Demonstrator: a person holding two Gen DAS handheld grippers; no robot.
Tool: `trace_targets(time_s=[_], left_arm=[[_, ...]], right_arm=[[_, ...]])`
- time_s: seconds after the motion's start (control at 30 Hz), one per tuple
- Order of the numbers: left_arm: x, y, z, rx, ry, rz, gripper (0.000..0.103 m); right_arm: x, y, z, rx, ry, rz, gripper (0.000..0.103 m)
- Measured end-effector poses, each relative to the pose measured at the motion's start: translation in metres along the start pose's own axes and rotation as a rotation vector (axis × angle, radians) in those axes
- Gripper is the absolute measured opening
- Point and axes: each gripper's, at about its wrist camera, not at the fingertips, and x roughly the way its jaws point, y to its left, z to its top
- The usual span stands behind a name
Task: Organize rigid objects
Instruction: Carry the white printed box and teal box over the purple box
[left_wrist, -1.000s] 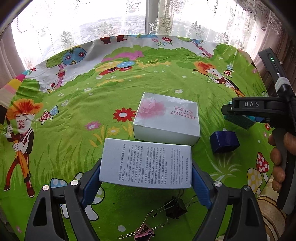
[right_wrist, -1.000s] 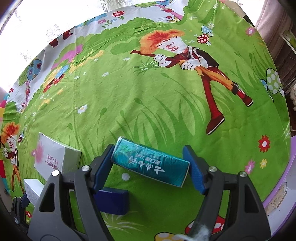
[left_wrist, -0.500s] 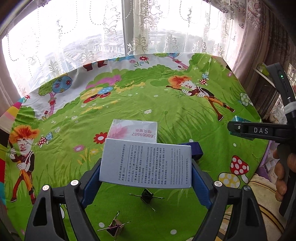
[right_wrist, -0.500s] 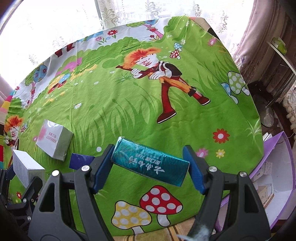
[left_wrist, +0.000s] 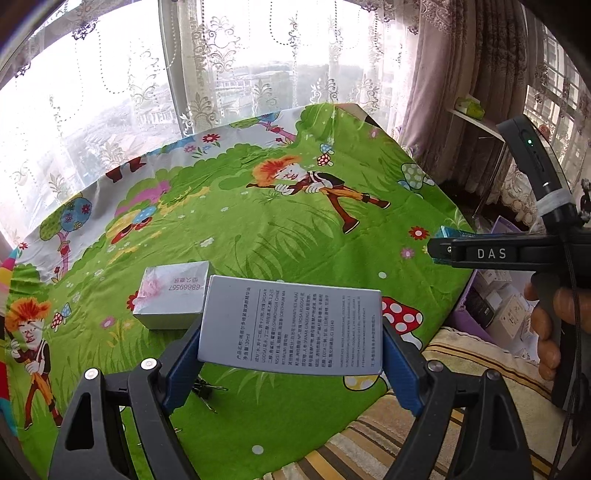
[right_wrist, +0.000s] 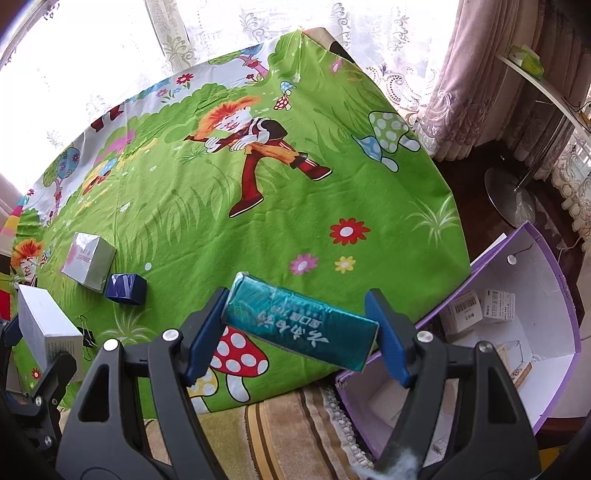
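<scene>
Left gripper (left_wrist: 291, 363) — black frame, blue pads, clamping a pale grey-white rectangular carton (left_wrist: 290, 326) printed with fine text; the carton is sitting crosswise between the pads, lifted clear of the cloth.

Right gripper (right_wrist: 295, 334) — same build, pinching a teal foil-wrapped rectangular pack (right_wrist: 299, 328) end to end; the pack is hanging tilted over the near edge of the table, its right end over the box's rim.

Green cartoon-print tablecloth (right_wrist: 295, 192) — lying ahead of and below both tools.

Silver-white cardboard box with a pink smudge and red digits (left_wrist: 171, 295) — resting on the cloth just ahead-left of the left gripper, partly behind the held carton.

Small dark blue cube box (right_wrist: 125, 290) — sitting on the cloth far left of the right gripper, touching or nearly touching the silver-white box.

Black binder clip (left_wrist: 205, 389) — lying on the cloth under the left gripper's left pad.

Purple-edged open cardboard box with white interior (right_wrist: 554, 332) — standing off the table, below and right of the right gripper, holding several small white cartons.

Person's hand (left_wrist: 554, 325) — wrapping the right tool's handle at the right edge of the left view.
</scene>
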Motion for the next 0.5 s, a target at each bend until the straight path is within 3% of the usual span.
trace_targets(time_s=[0.23, 0.33, 0.5], left_arm=[[0.01, -0.065, -0.001, 0.132, 0.061, -0.091, 0.087], [0.013, -0.082, -0.001, 0.138, 0.1, -0.173, 0.087], [0.02, -0.107, 0.002, 0.177, 0.141, -0.216, 0.087]], right_arm=[[-0.013, -0.051, -0.012, 0.044, -0.014, -0.044, 0.077], [-0.015, -0.072, -0.017, 0.066, -0.011, -0.06, 0.077], [-0.018, -0.105, -0.029, 0.107, -0.002, -0.08, 0.077]])
